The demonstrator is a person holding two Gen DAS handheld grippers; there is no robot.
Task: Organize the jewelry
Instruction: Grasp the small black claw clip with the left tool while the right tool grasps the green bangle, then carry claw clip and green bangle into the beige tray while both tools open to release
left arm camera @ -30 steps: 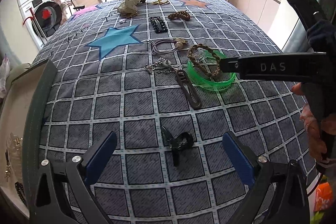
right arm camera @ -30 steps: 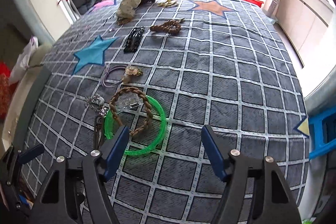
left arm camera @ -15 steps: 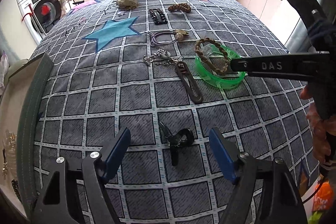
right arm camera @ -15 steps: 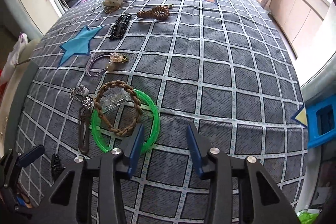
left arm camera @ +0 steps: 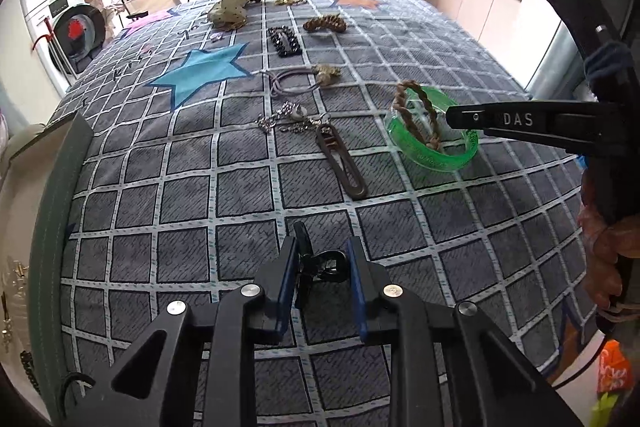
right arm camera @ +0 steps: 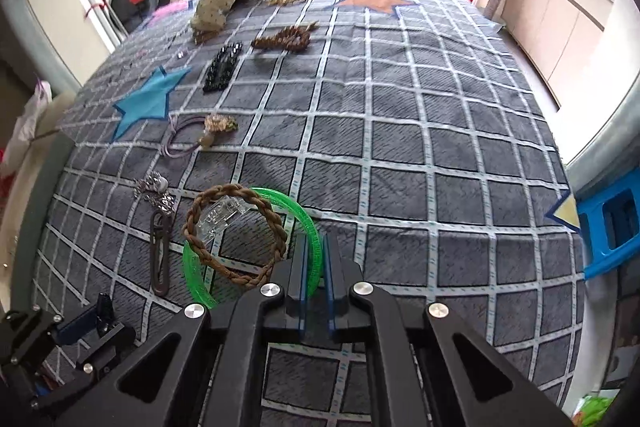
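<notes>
A black claw hair clip [left arm camera: 326,265] lies on the grey checked cloth [left arm camera: 240,187] between the blue pads of my left gripper [left arm camera: 320,259]. Its jaws are closing and both pads touch the clip. My right gripper [right arm camera: 315,247] is shut on the near rim of a green bangle [right arm camera: 192,263]. A braided brown band [right arm camera: 236,271] rests across the bangle, and a clear plastic clip [right arm camera: 218,217] sits inside it. In the left wrist view the right gripper [left arm camera: 456,117] reaches in from the right onto the green bangle [left arm camera: 432,159].
Further up the cloth lie a long brown clip [left arm camera: 340,163], a silver chain [left arm camera: 286,119], a purple hair tie [left arm camera: 296,83], a black beaded clip [left arm camera: 283,41] and a spotted bow [left arm camera: 230,7]. A green-edged box [left arm camera: 52,227] stands at the left. A blue stool [right arm camera: 612,223] stands off the right edge.
Both grippers' jaws have come together from wide open. The left pair has closed around the black claw clip and the right pair onto the green bangle's rim. Neither hand has shifted much.
</notes>
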